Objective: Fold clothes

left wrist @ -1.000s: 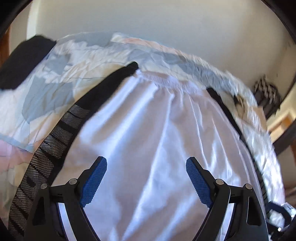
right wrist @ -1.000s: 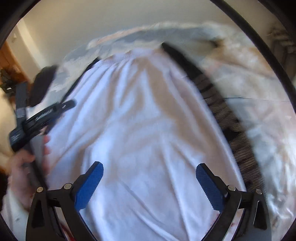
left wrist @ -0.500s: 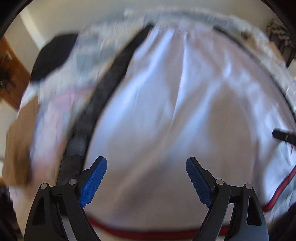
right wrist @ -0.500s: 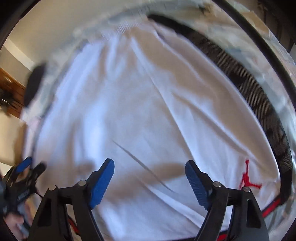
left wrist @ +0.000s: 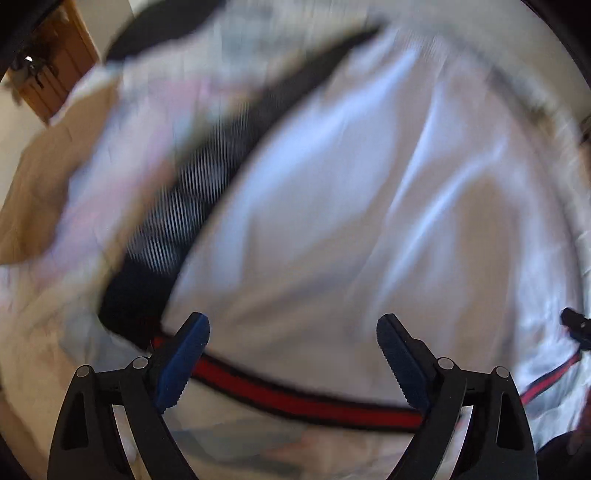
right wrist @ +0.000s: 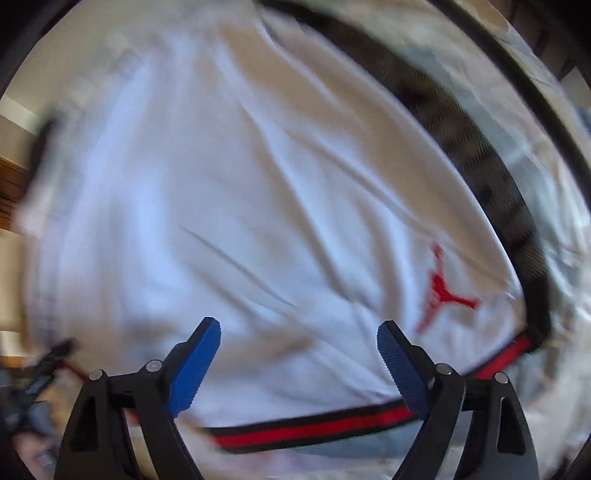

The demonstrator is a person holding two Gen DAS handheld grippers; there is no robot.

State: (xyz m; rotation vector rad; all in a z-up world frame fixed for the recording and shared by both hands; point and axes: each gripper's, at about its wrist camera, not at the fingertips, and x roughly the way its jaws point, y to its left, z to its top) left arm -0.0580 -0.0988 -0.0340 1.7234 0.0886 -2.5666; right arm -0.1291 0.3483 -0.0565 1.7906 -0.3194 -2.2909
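Note:
White shorts (left wrist: 351, 203) lie spread flat on a bed, with a black mesh side stripe (left wrist: 207, 184) and a red-and-black hem band (left wrist: 295, 400). My left gripper (left wrist: 292, 321) hovers over the hem near its left corner. Its jaws are opening and hold nothing. In the right wrist view the same shorts (right wrist: 240, 184) show a red logo (right wrist: 441, 291), a mesh stripe (right wrist: 480, 147) and the hem band (right wrist: 314, 424). My right gripper (right wrist: 299, 325) hangs above the hem left of the logo, its jaws opening and empty. Both views are blurred.
A pale patterned bedsheet (left wrist: 92, 350) lies under the shorts. A brown cloth or board (left wrist: 44, 177), a dark garment (left wrist: 159, 29) and a wooden door (left wrist: 62, 66) sit at the left. The left gripper's tip (right wrist: 48, 365) shows at the right wrist view's left edge.
Both views have slid from the waistband down to the hem, and the red-and-black band now shows. The right jaws narrowed, then widened again. The left gripper moved toward the shorts' left side.

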